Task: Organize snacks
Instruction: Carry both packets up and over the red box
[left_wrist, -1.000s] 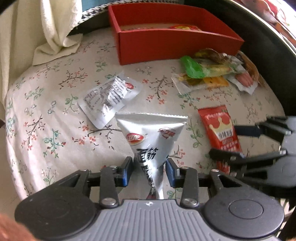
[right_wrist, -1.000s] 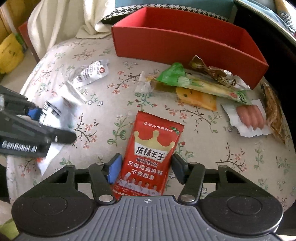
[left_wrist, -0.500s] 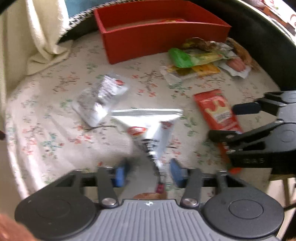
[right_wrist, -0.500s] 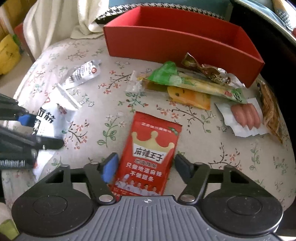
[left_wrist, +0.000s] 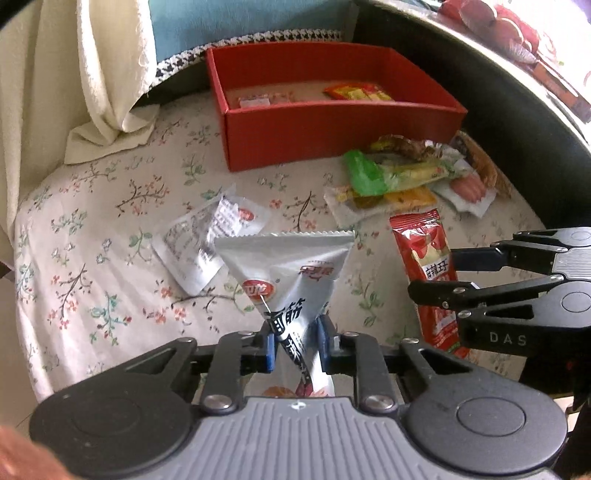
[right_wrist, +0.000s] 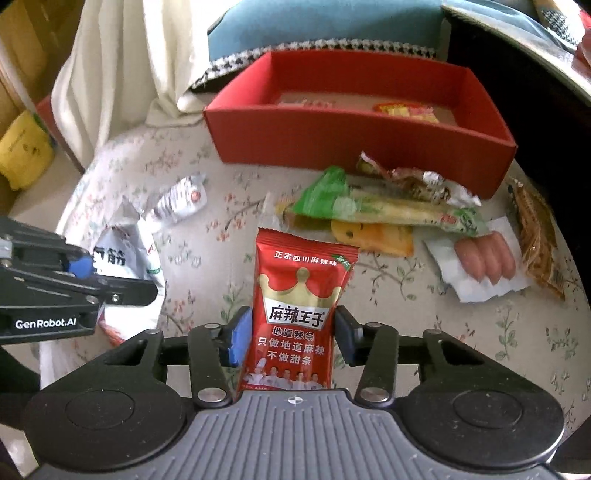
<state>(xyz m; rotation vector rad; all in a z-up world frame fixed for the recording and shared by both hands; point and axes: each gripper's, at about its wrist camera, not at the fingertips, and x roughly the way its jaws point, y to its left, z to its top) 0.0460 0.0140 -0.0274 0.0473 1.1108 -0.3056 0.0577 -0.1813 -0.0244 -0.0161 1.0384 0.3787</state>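
- The left gripper (left_wrist: 294, 345) is closing, and its blue pads press the narrow lower part of the silver packet (left_wrist: 291, 280); the packet is pinched there and fans out wide above the pads.
- The right gripper (right_wrist: 290, 341) is closing around the red packet (right_wrist: 299, 314). The packet stands between the pads, but firm contact on both sides cannot be confirmed; a slim gap seems to remain.
- The red box (left_wrist: 332, 110) stands at the far edge of the flowered table (left_wrist: 92, 229), with a few packets already on its floor.
- A small white sachet (left_wrist: 210, 240) lies near the table's middle; a green-wrapped snack (left_wrist: 388, 173), a sausage pack (left_wrist: 469, 188) and other wrappers lie in a heap just in front of the box's near right corner.
- Risk: the silver packet is held by a thin, slick strip, so slipping or twisting out is likely if it is swung quickly toward the box.
- Risk: the red packet may be creased or dropped if it is lifted before both pads bear on it.
- Risk: the two grippers work close together, so a collision on the way to the box is possible.
- Compared with a second ago, both pairs of jaws are narrower, and the box's floor is visible in both views.
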